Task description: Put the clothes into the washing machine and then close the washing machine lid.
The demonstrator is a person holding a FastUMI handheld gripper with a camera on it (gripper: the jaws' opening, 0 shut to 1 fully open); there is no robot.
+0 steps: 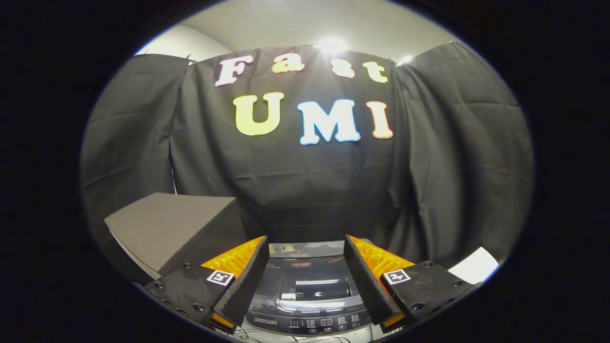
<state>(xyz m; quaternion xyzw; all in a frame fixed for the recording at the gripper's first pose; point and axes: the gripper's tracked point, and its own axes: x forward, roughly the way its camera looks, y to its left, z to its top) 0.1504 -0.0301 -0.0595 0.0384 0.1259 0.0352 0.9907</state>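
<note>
In the gripper view, the tongs (pixel 305 281) stand wide apart and hold nothing. Between the two fingers (pixel 248 278), at six o'clock, sits the washing machine (pixel 307 297), its dark glossy lid (pixel 312 281) lying flat and its control panel (pixel 314 324) nearest the camera. At nine o'clock from the machine stands a grey box (pixel 167 228). At three o'clock, beyond the right finger, lies a white sheet (pixel 474 267).

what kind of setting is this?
Likely a staged recording booth, not a real laundry room: black cloth wall, a small top-load washing machine seen between the open gripper fingers, and a dark grey box beside it.
</note>
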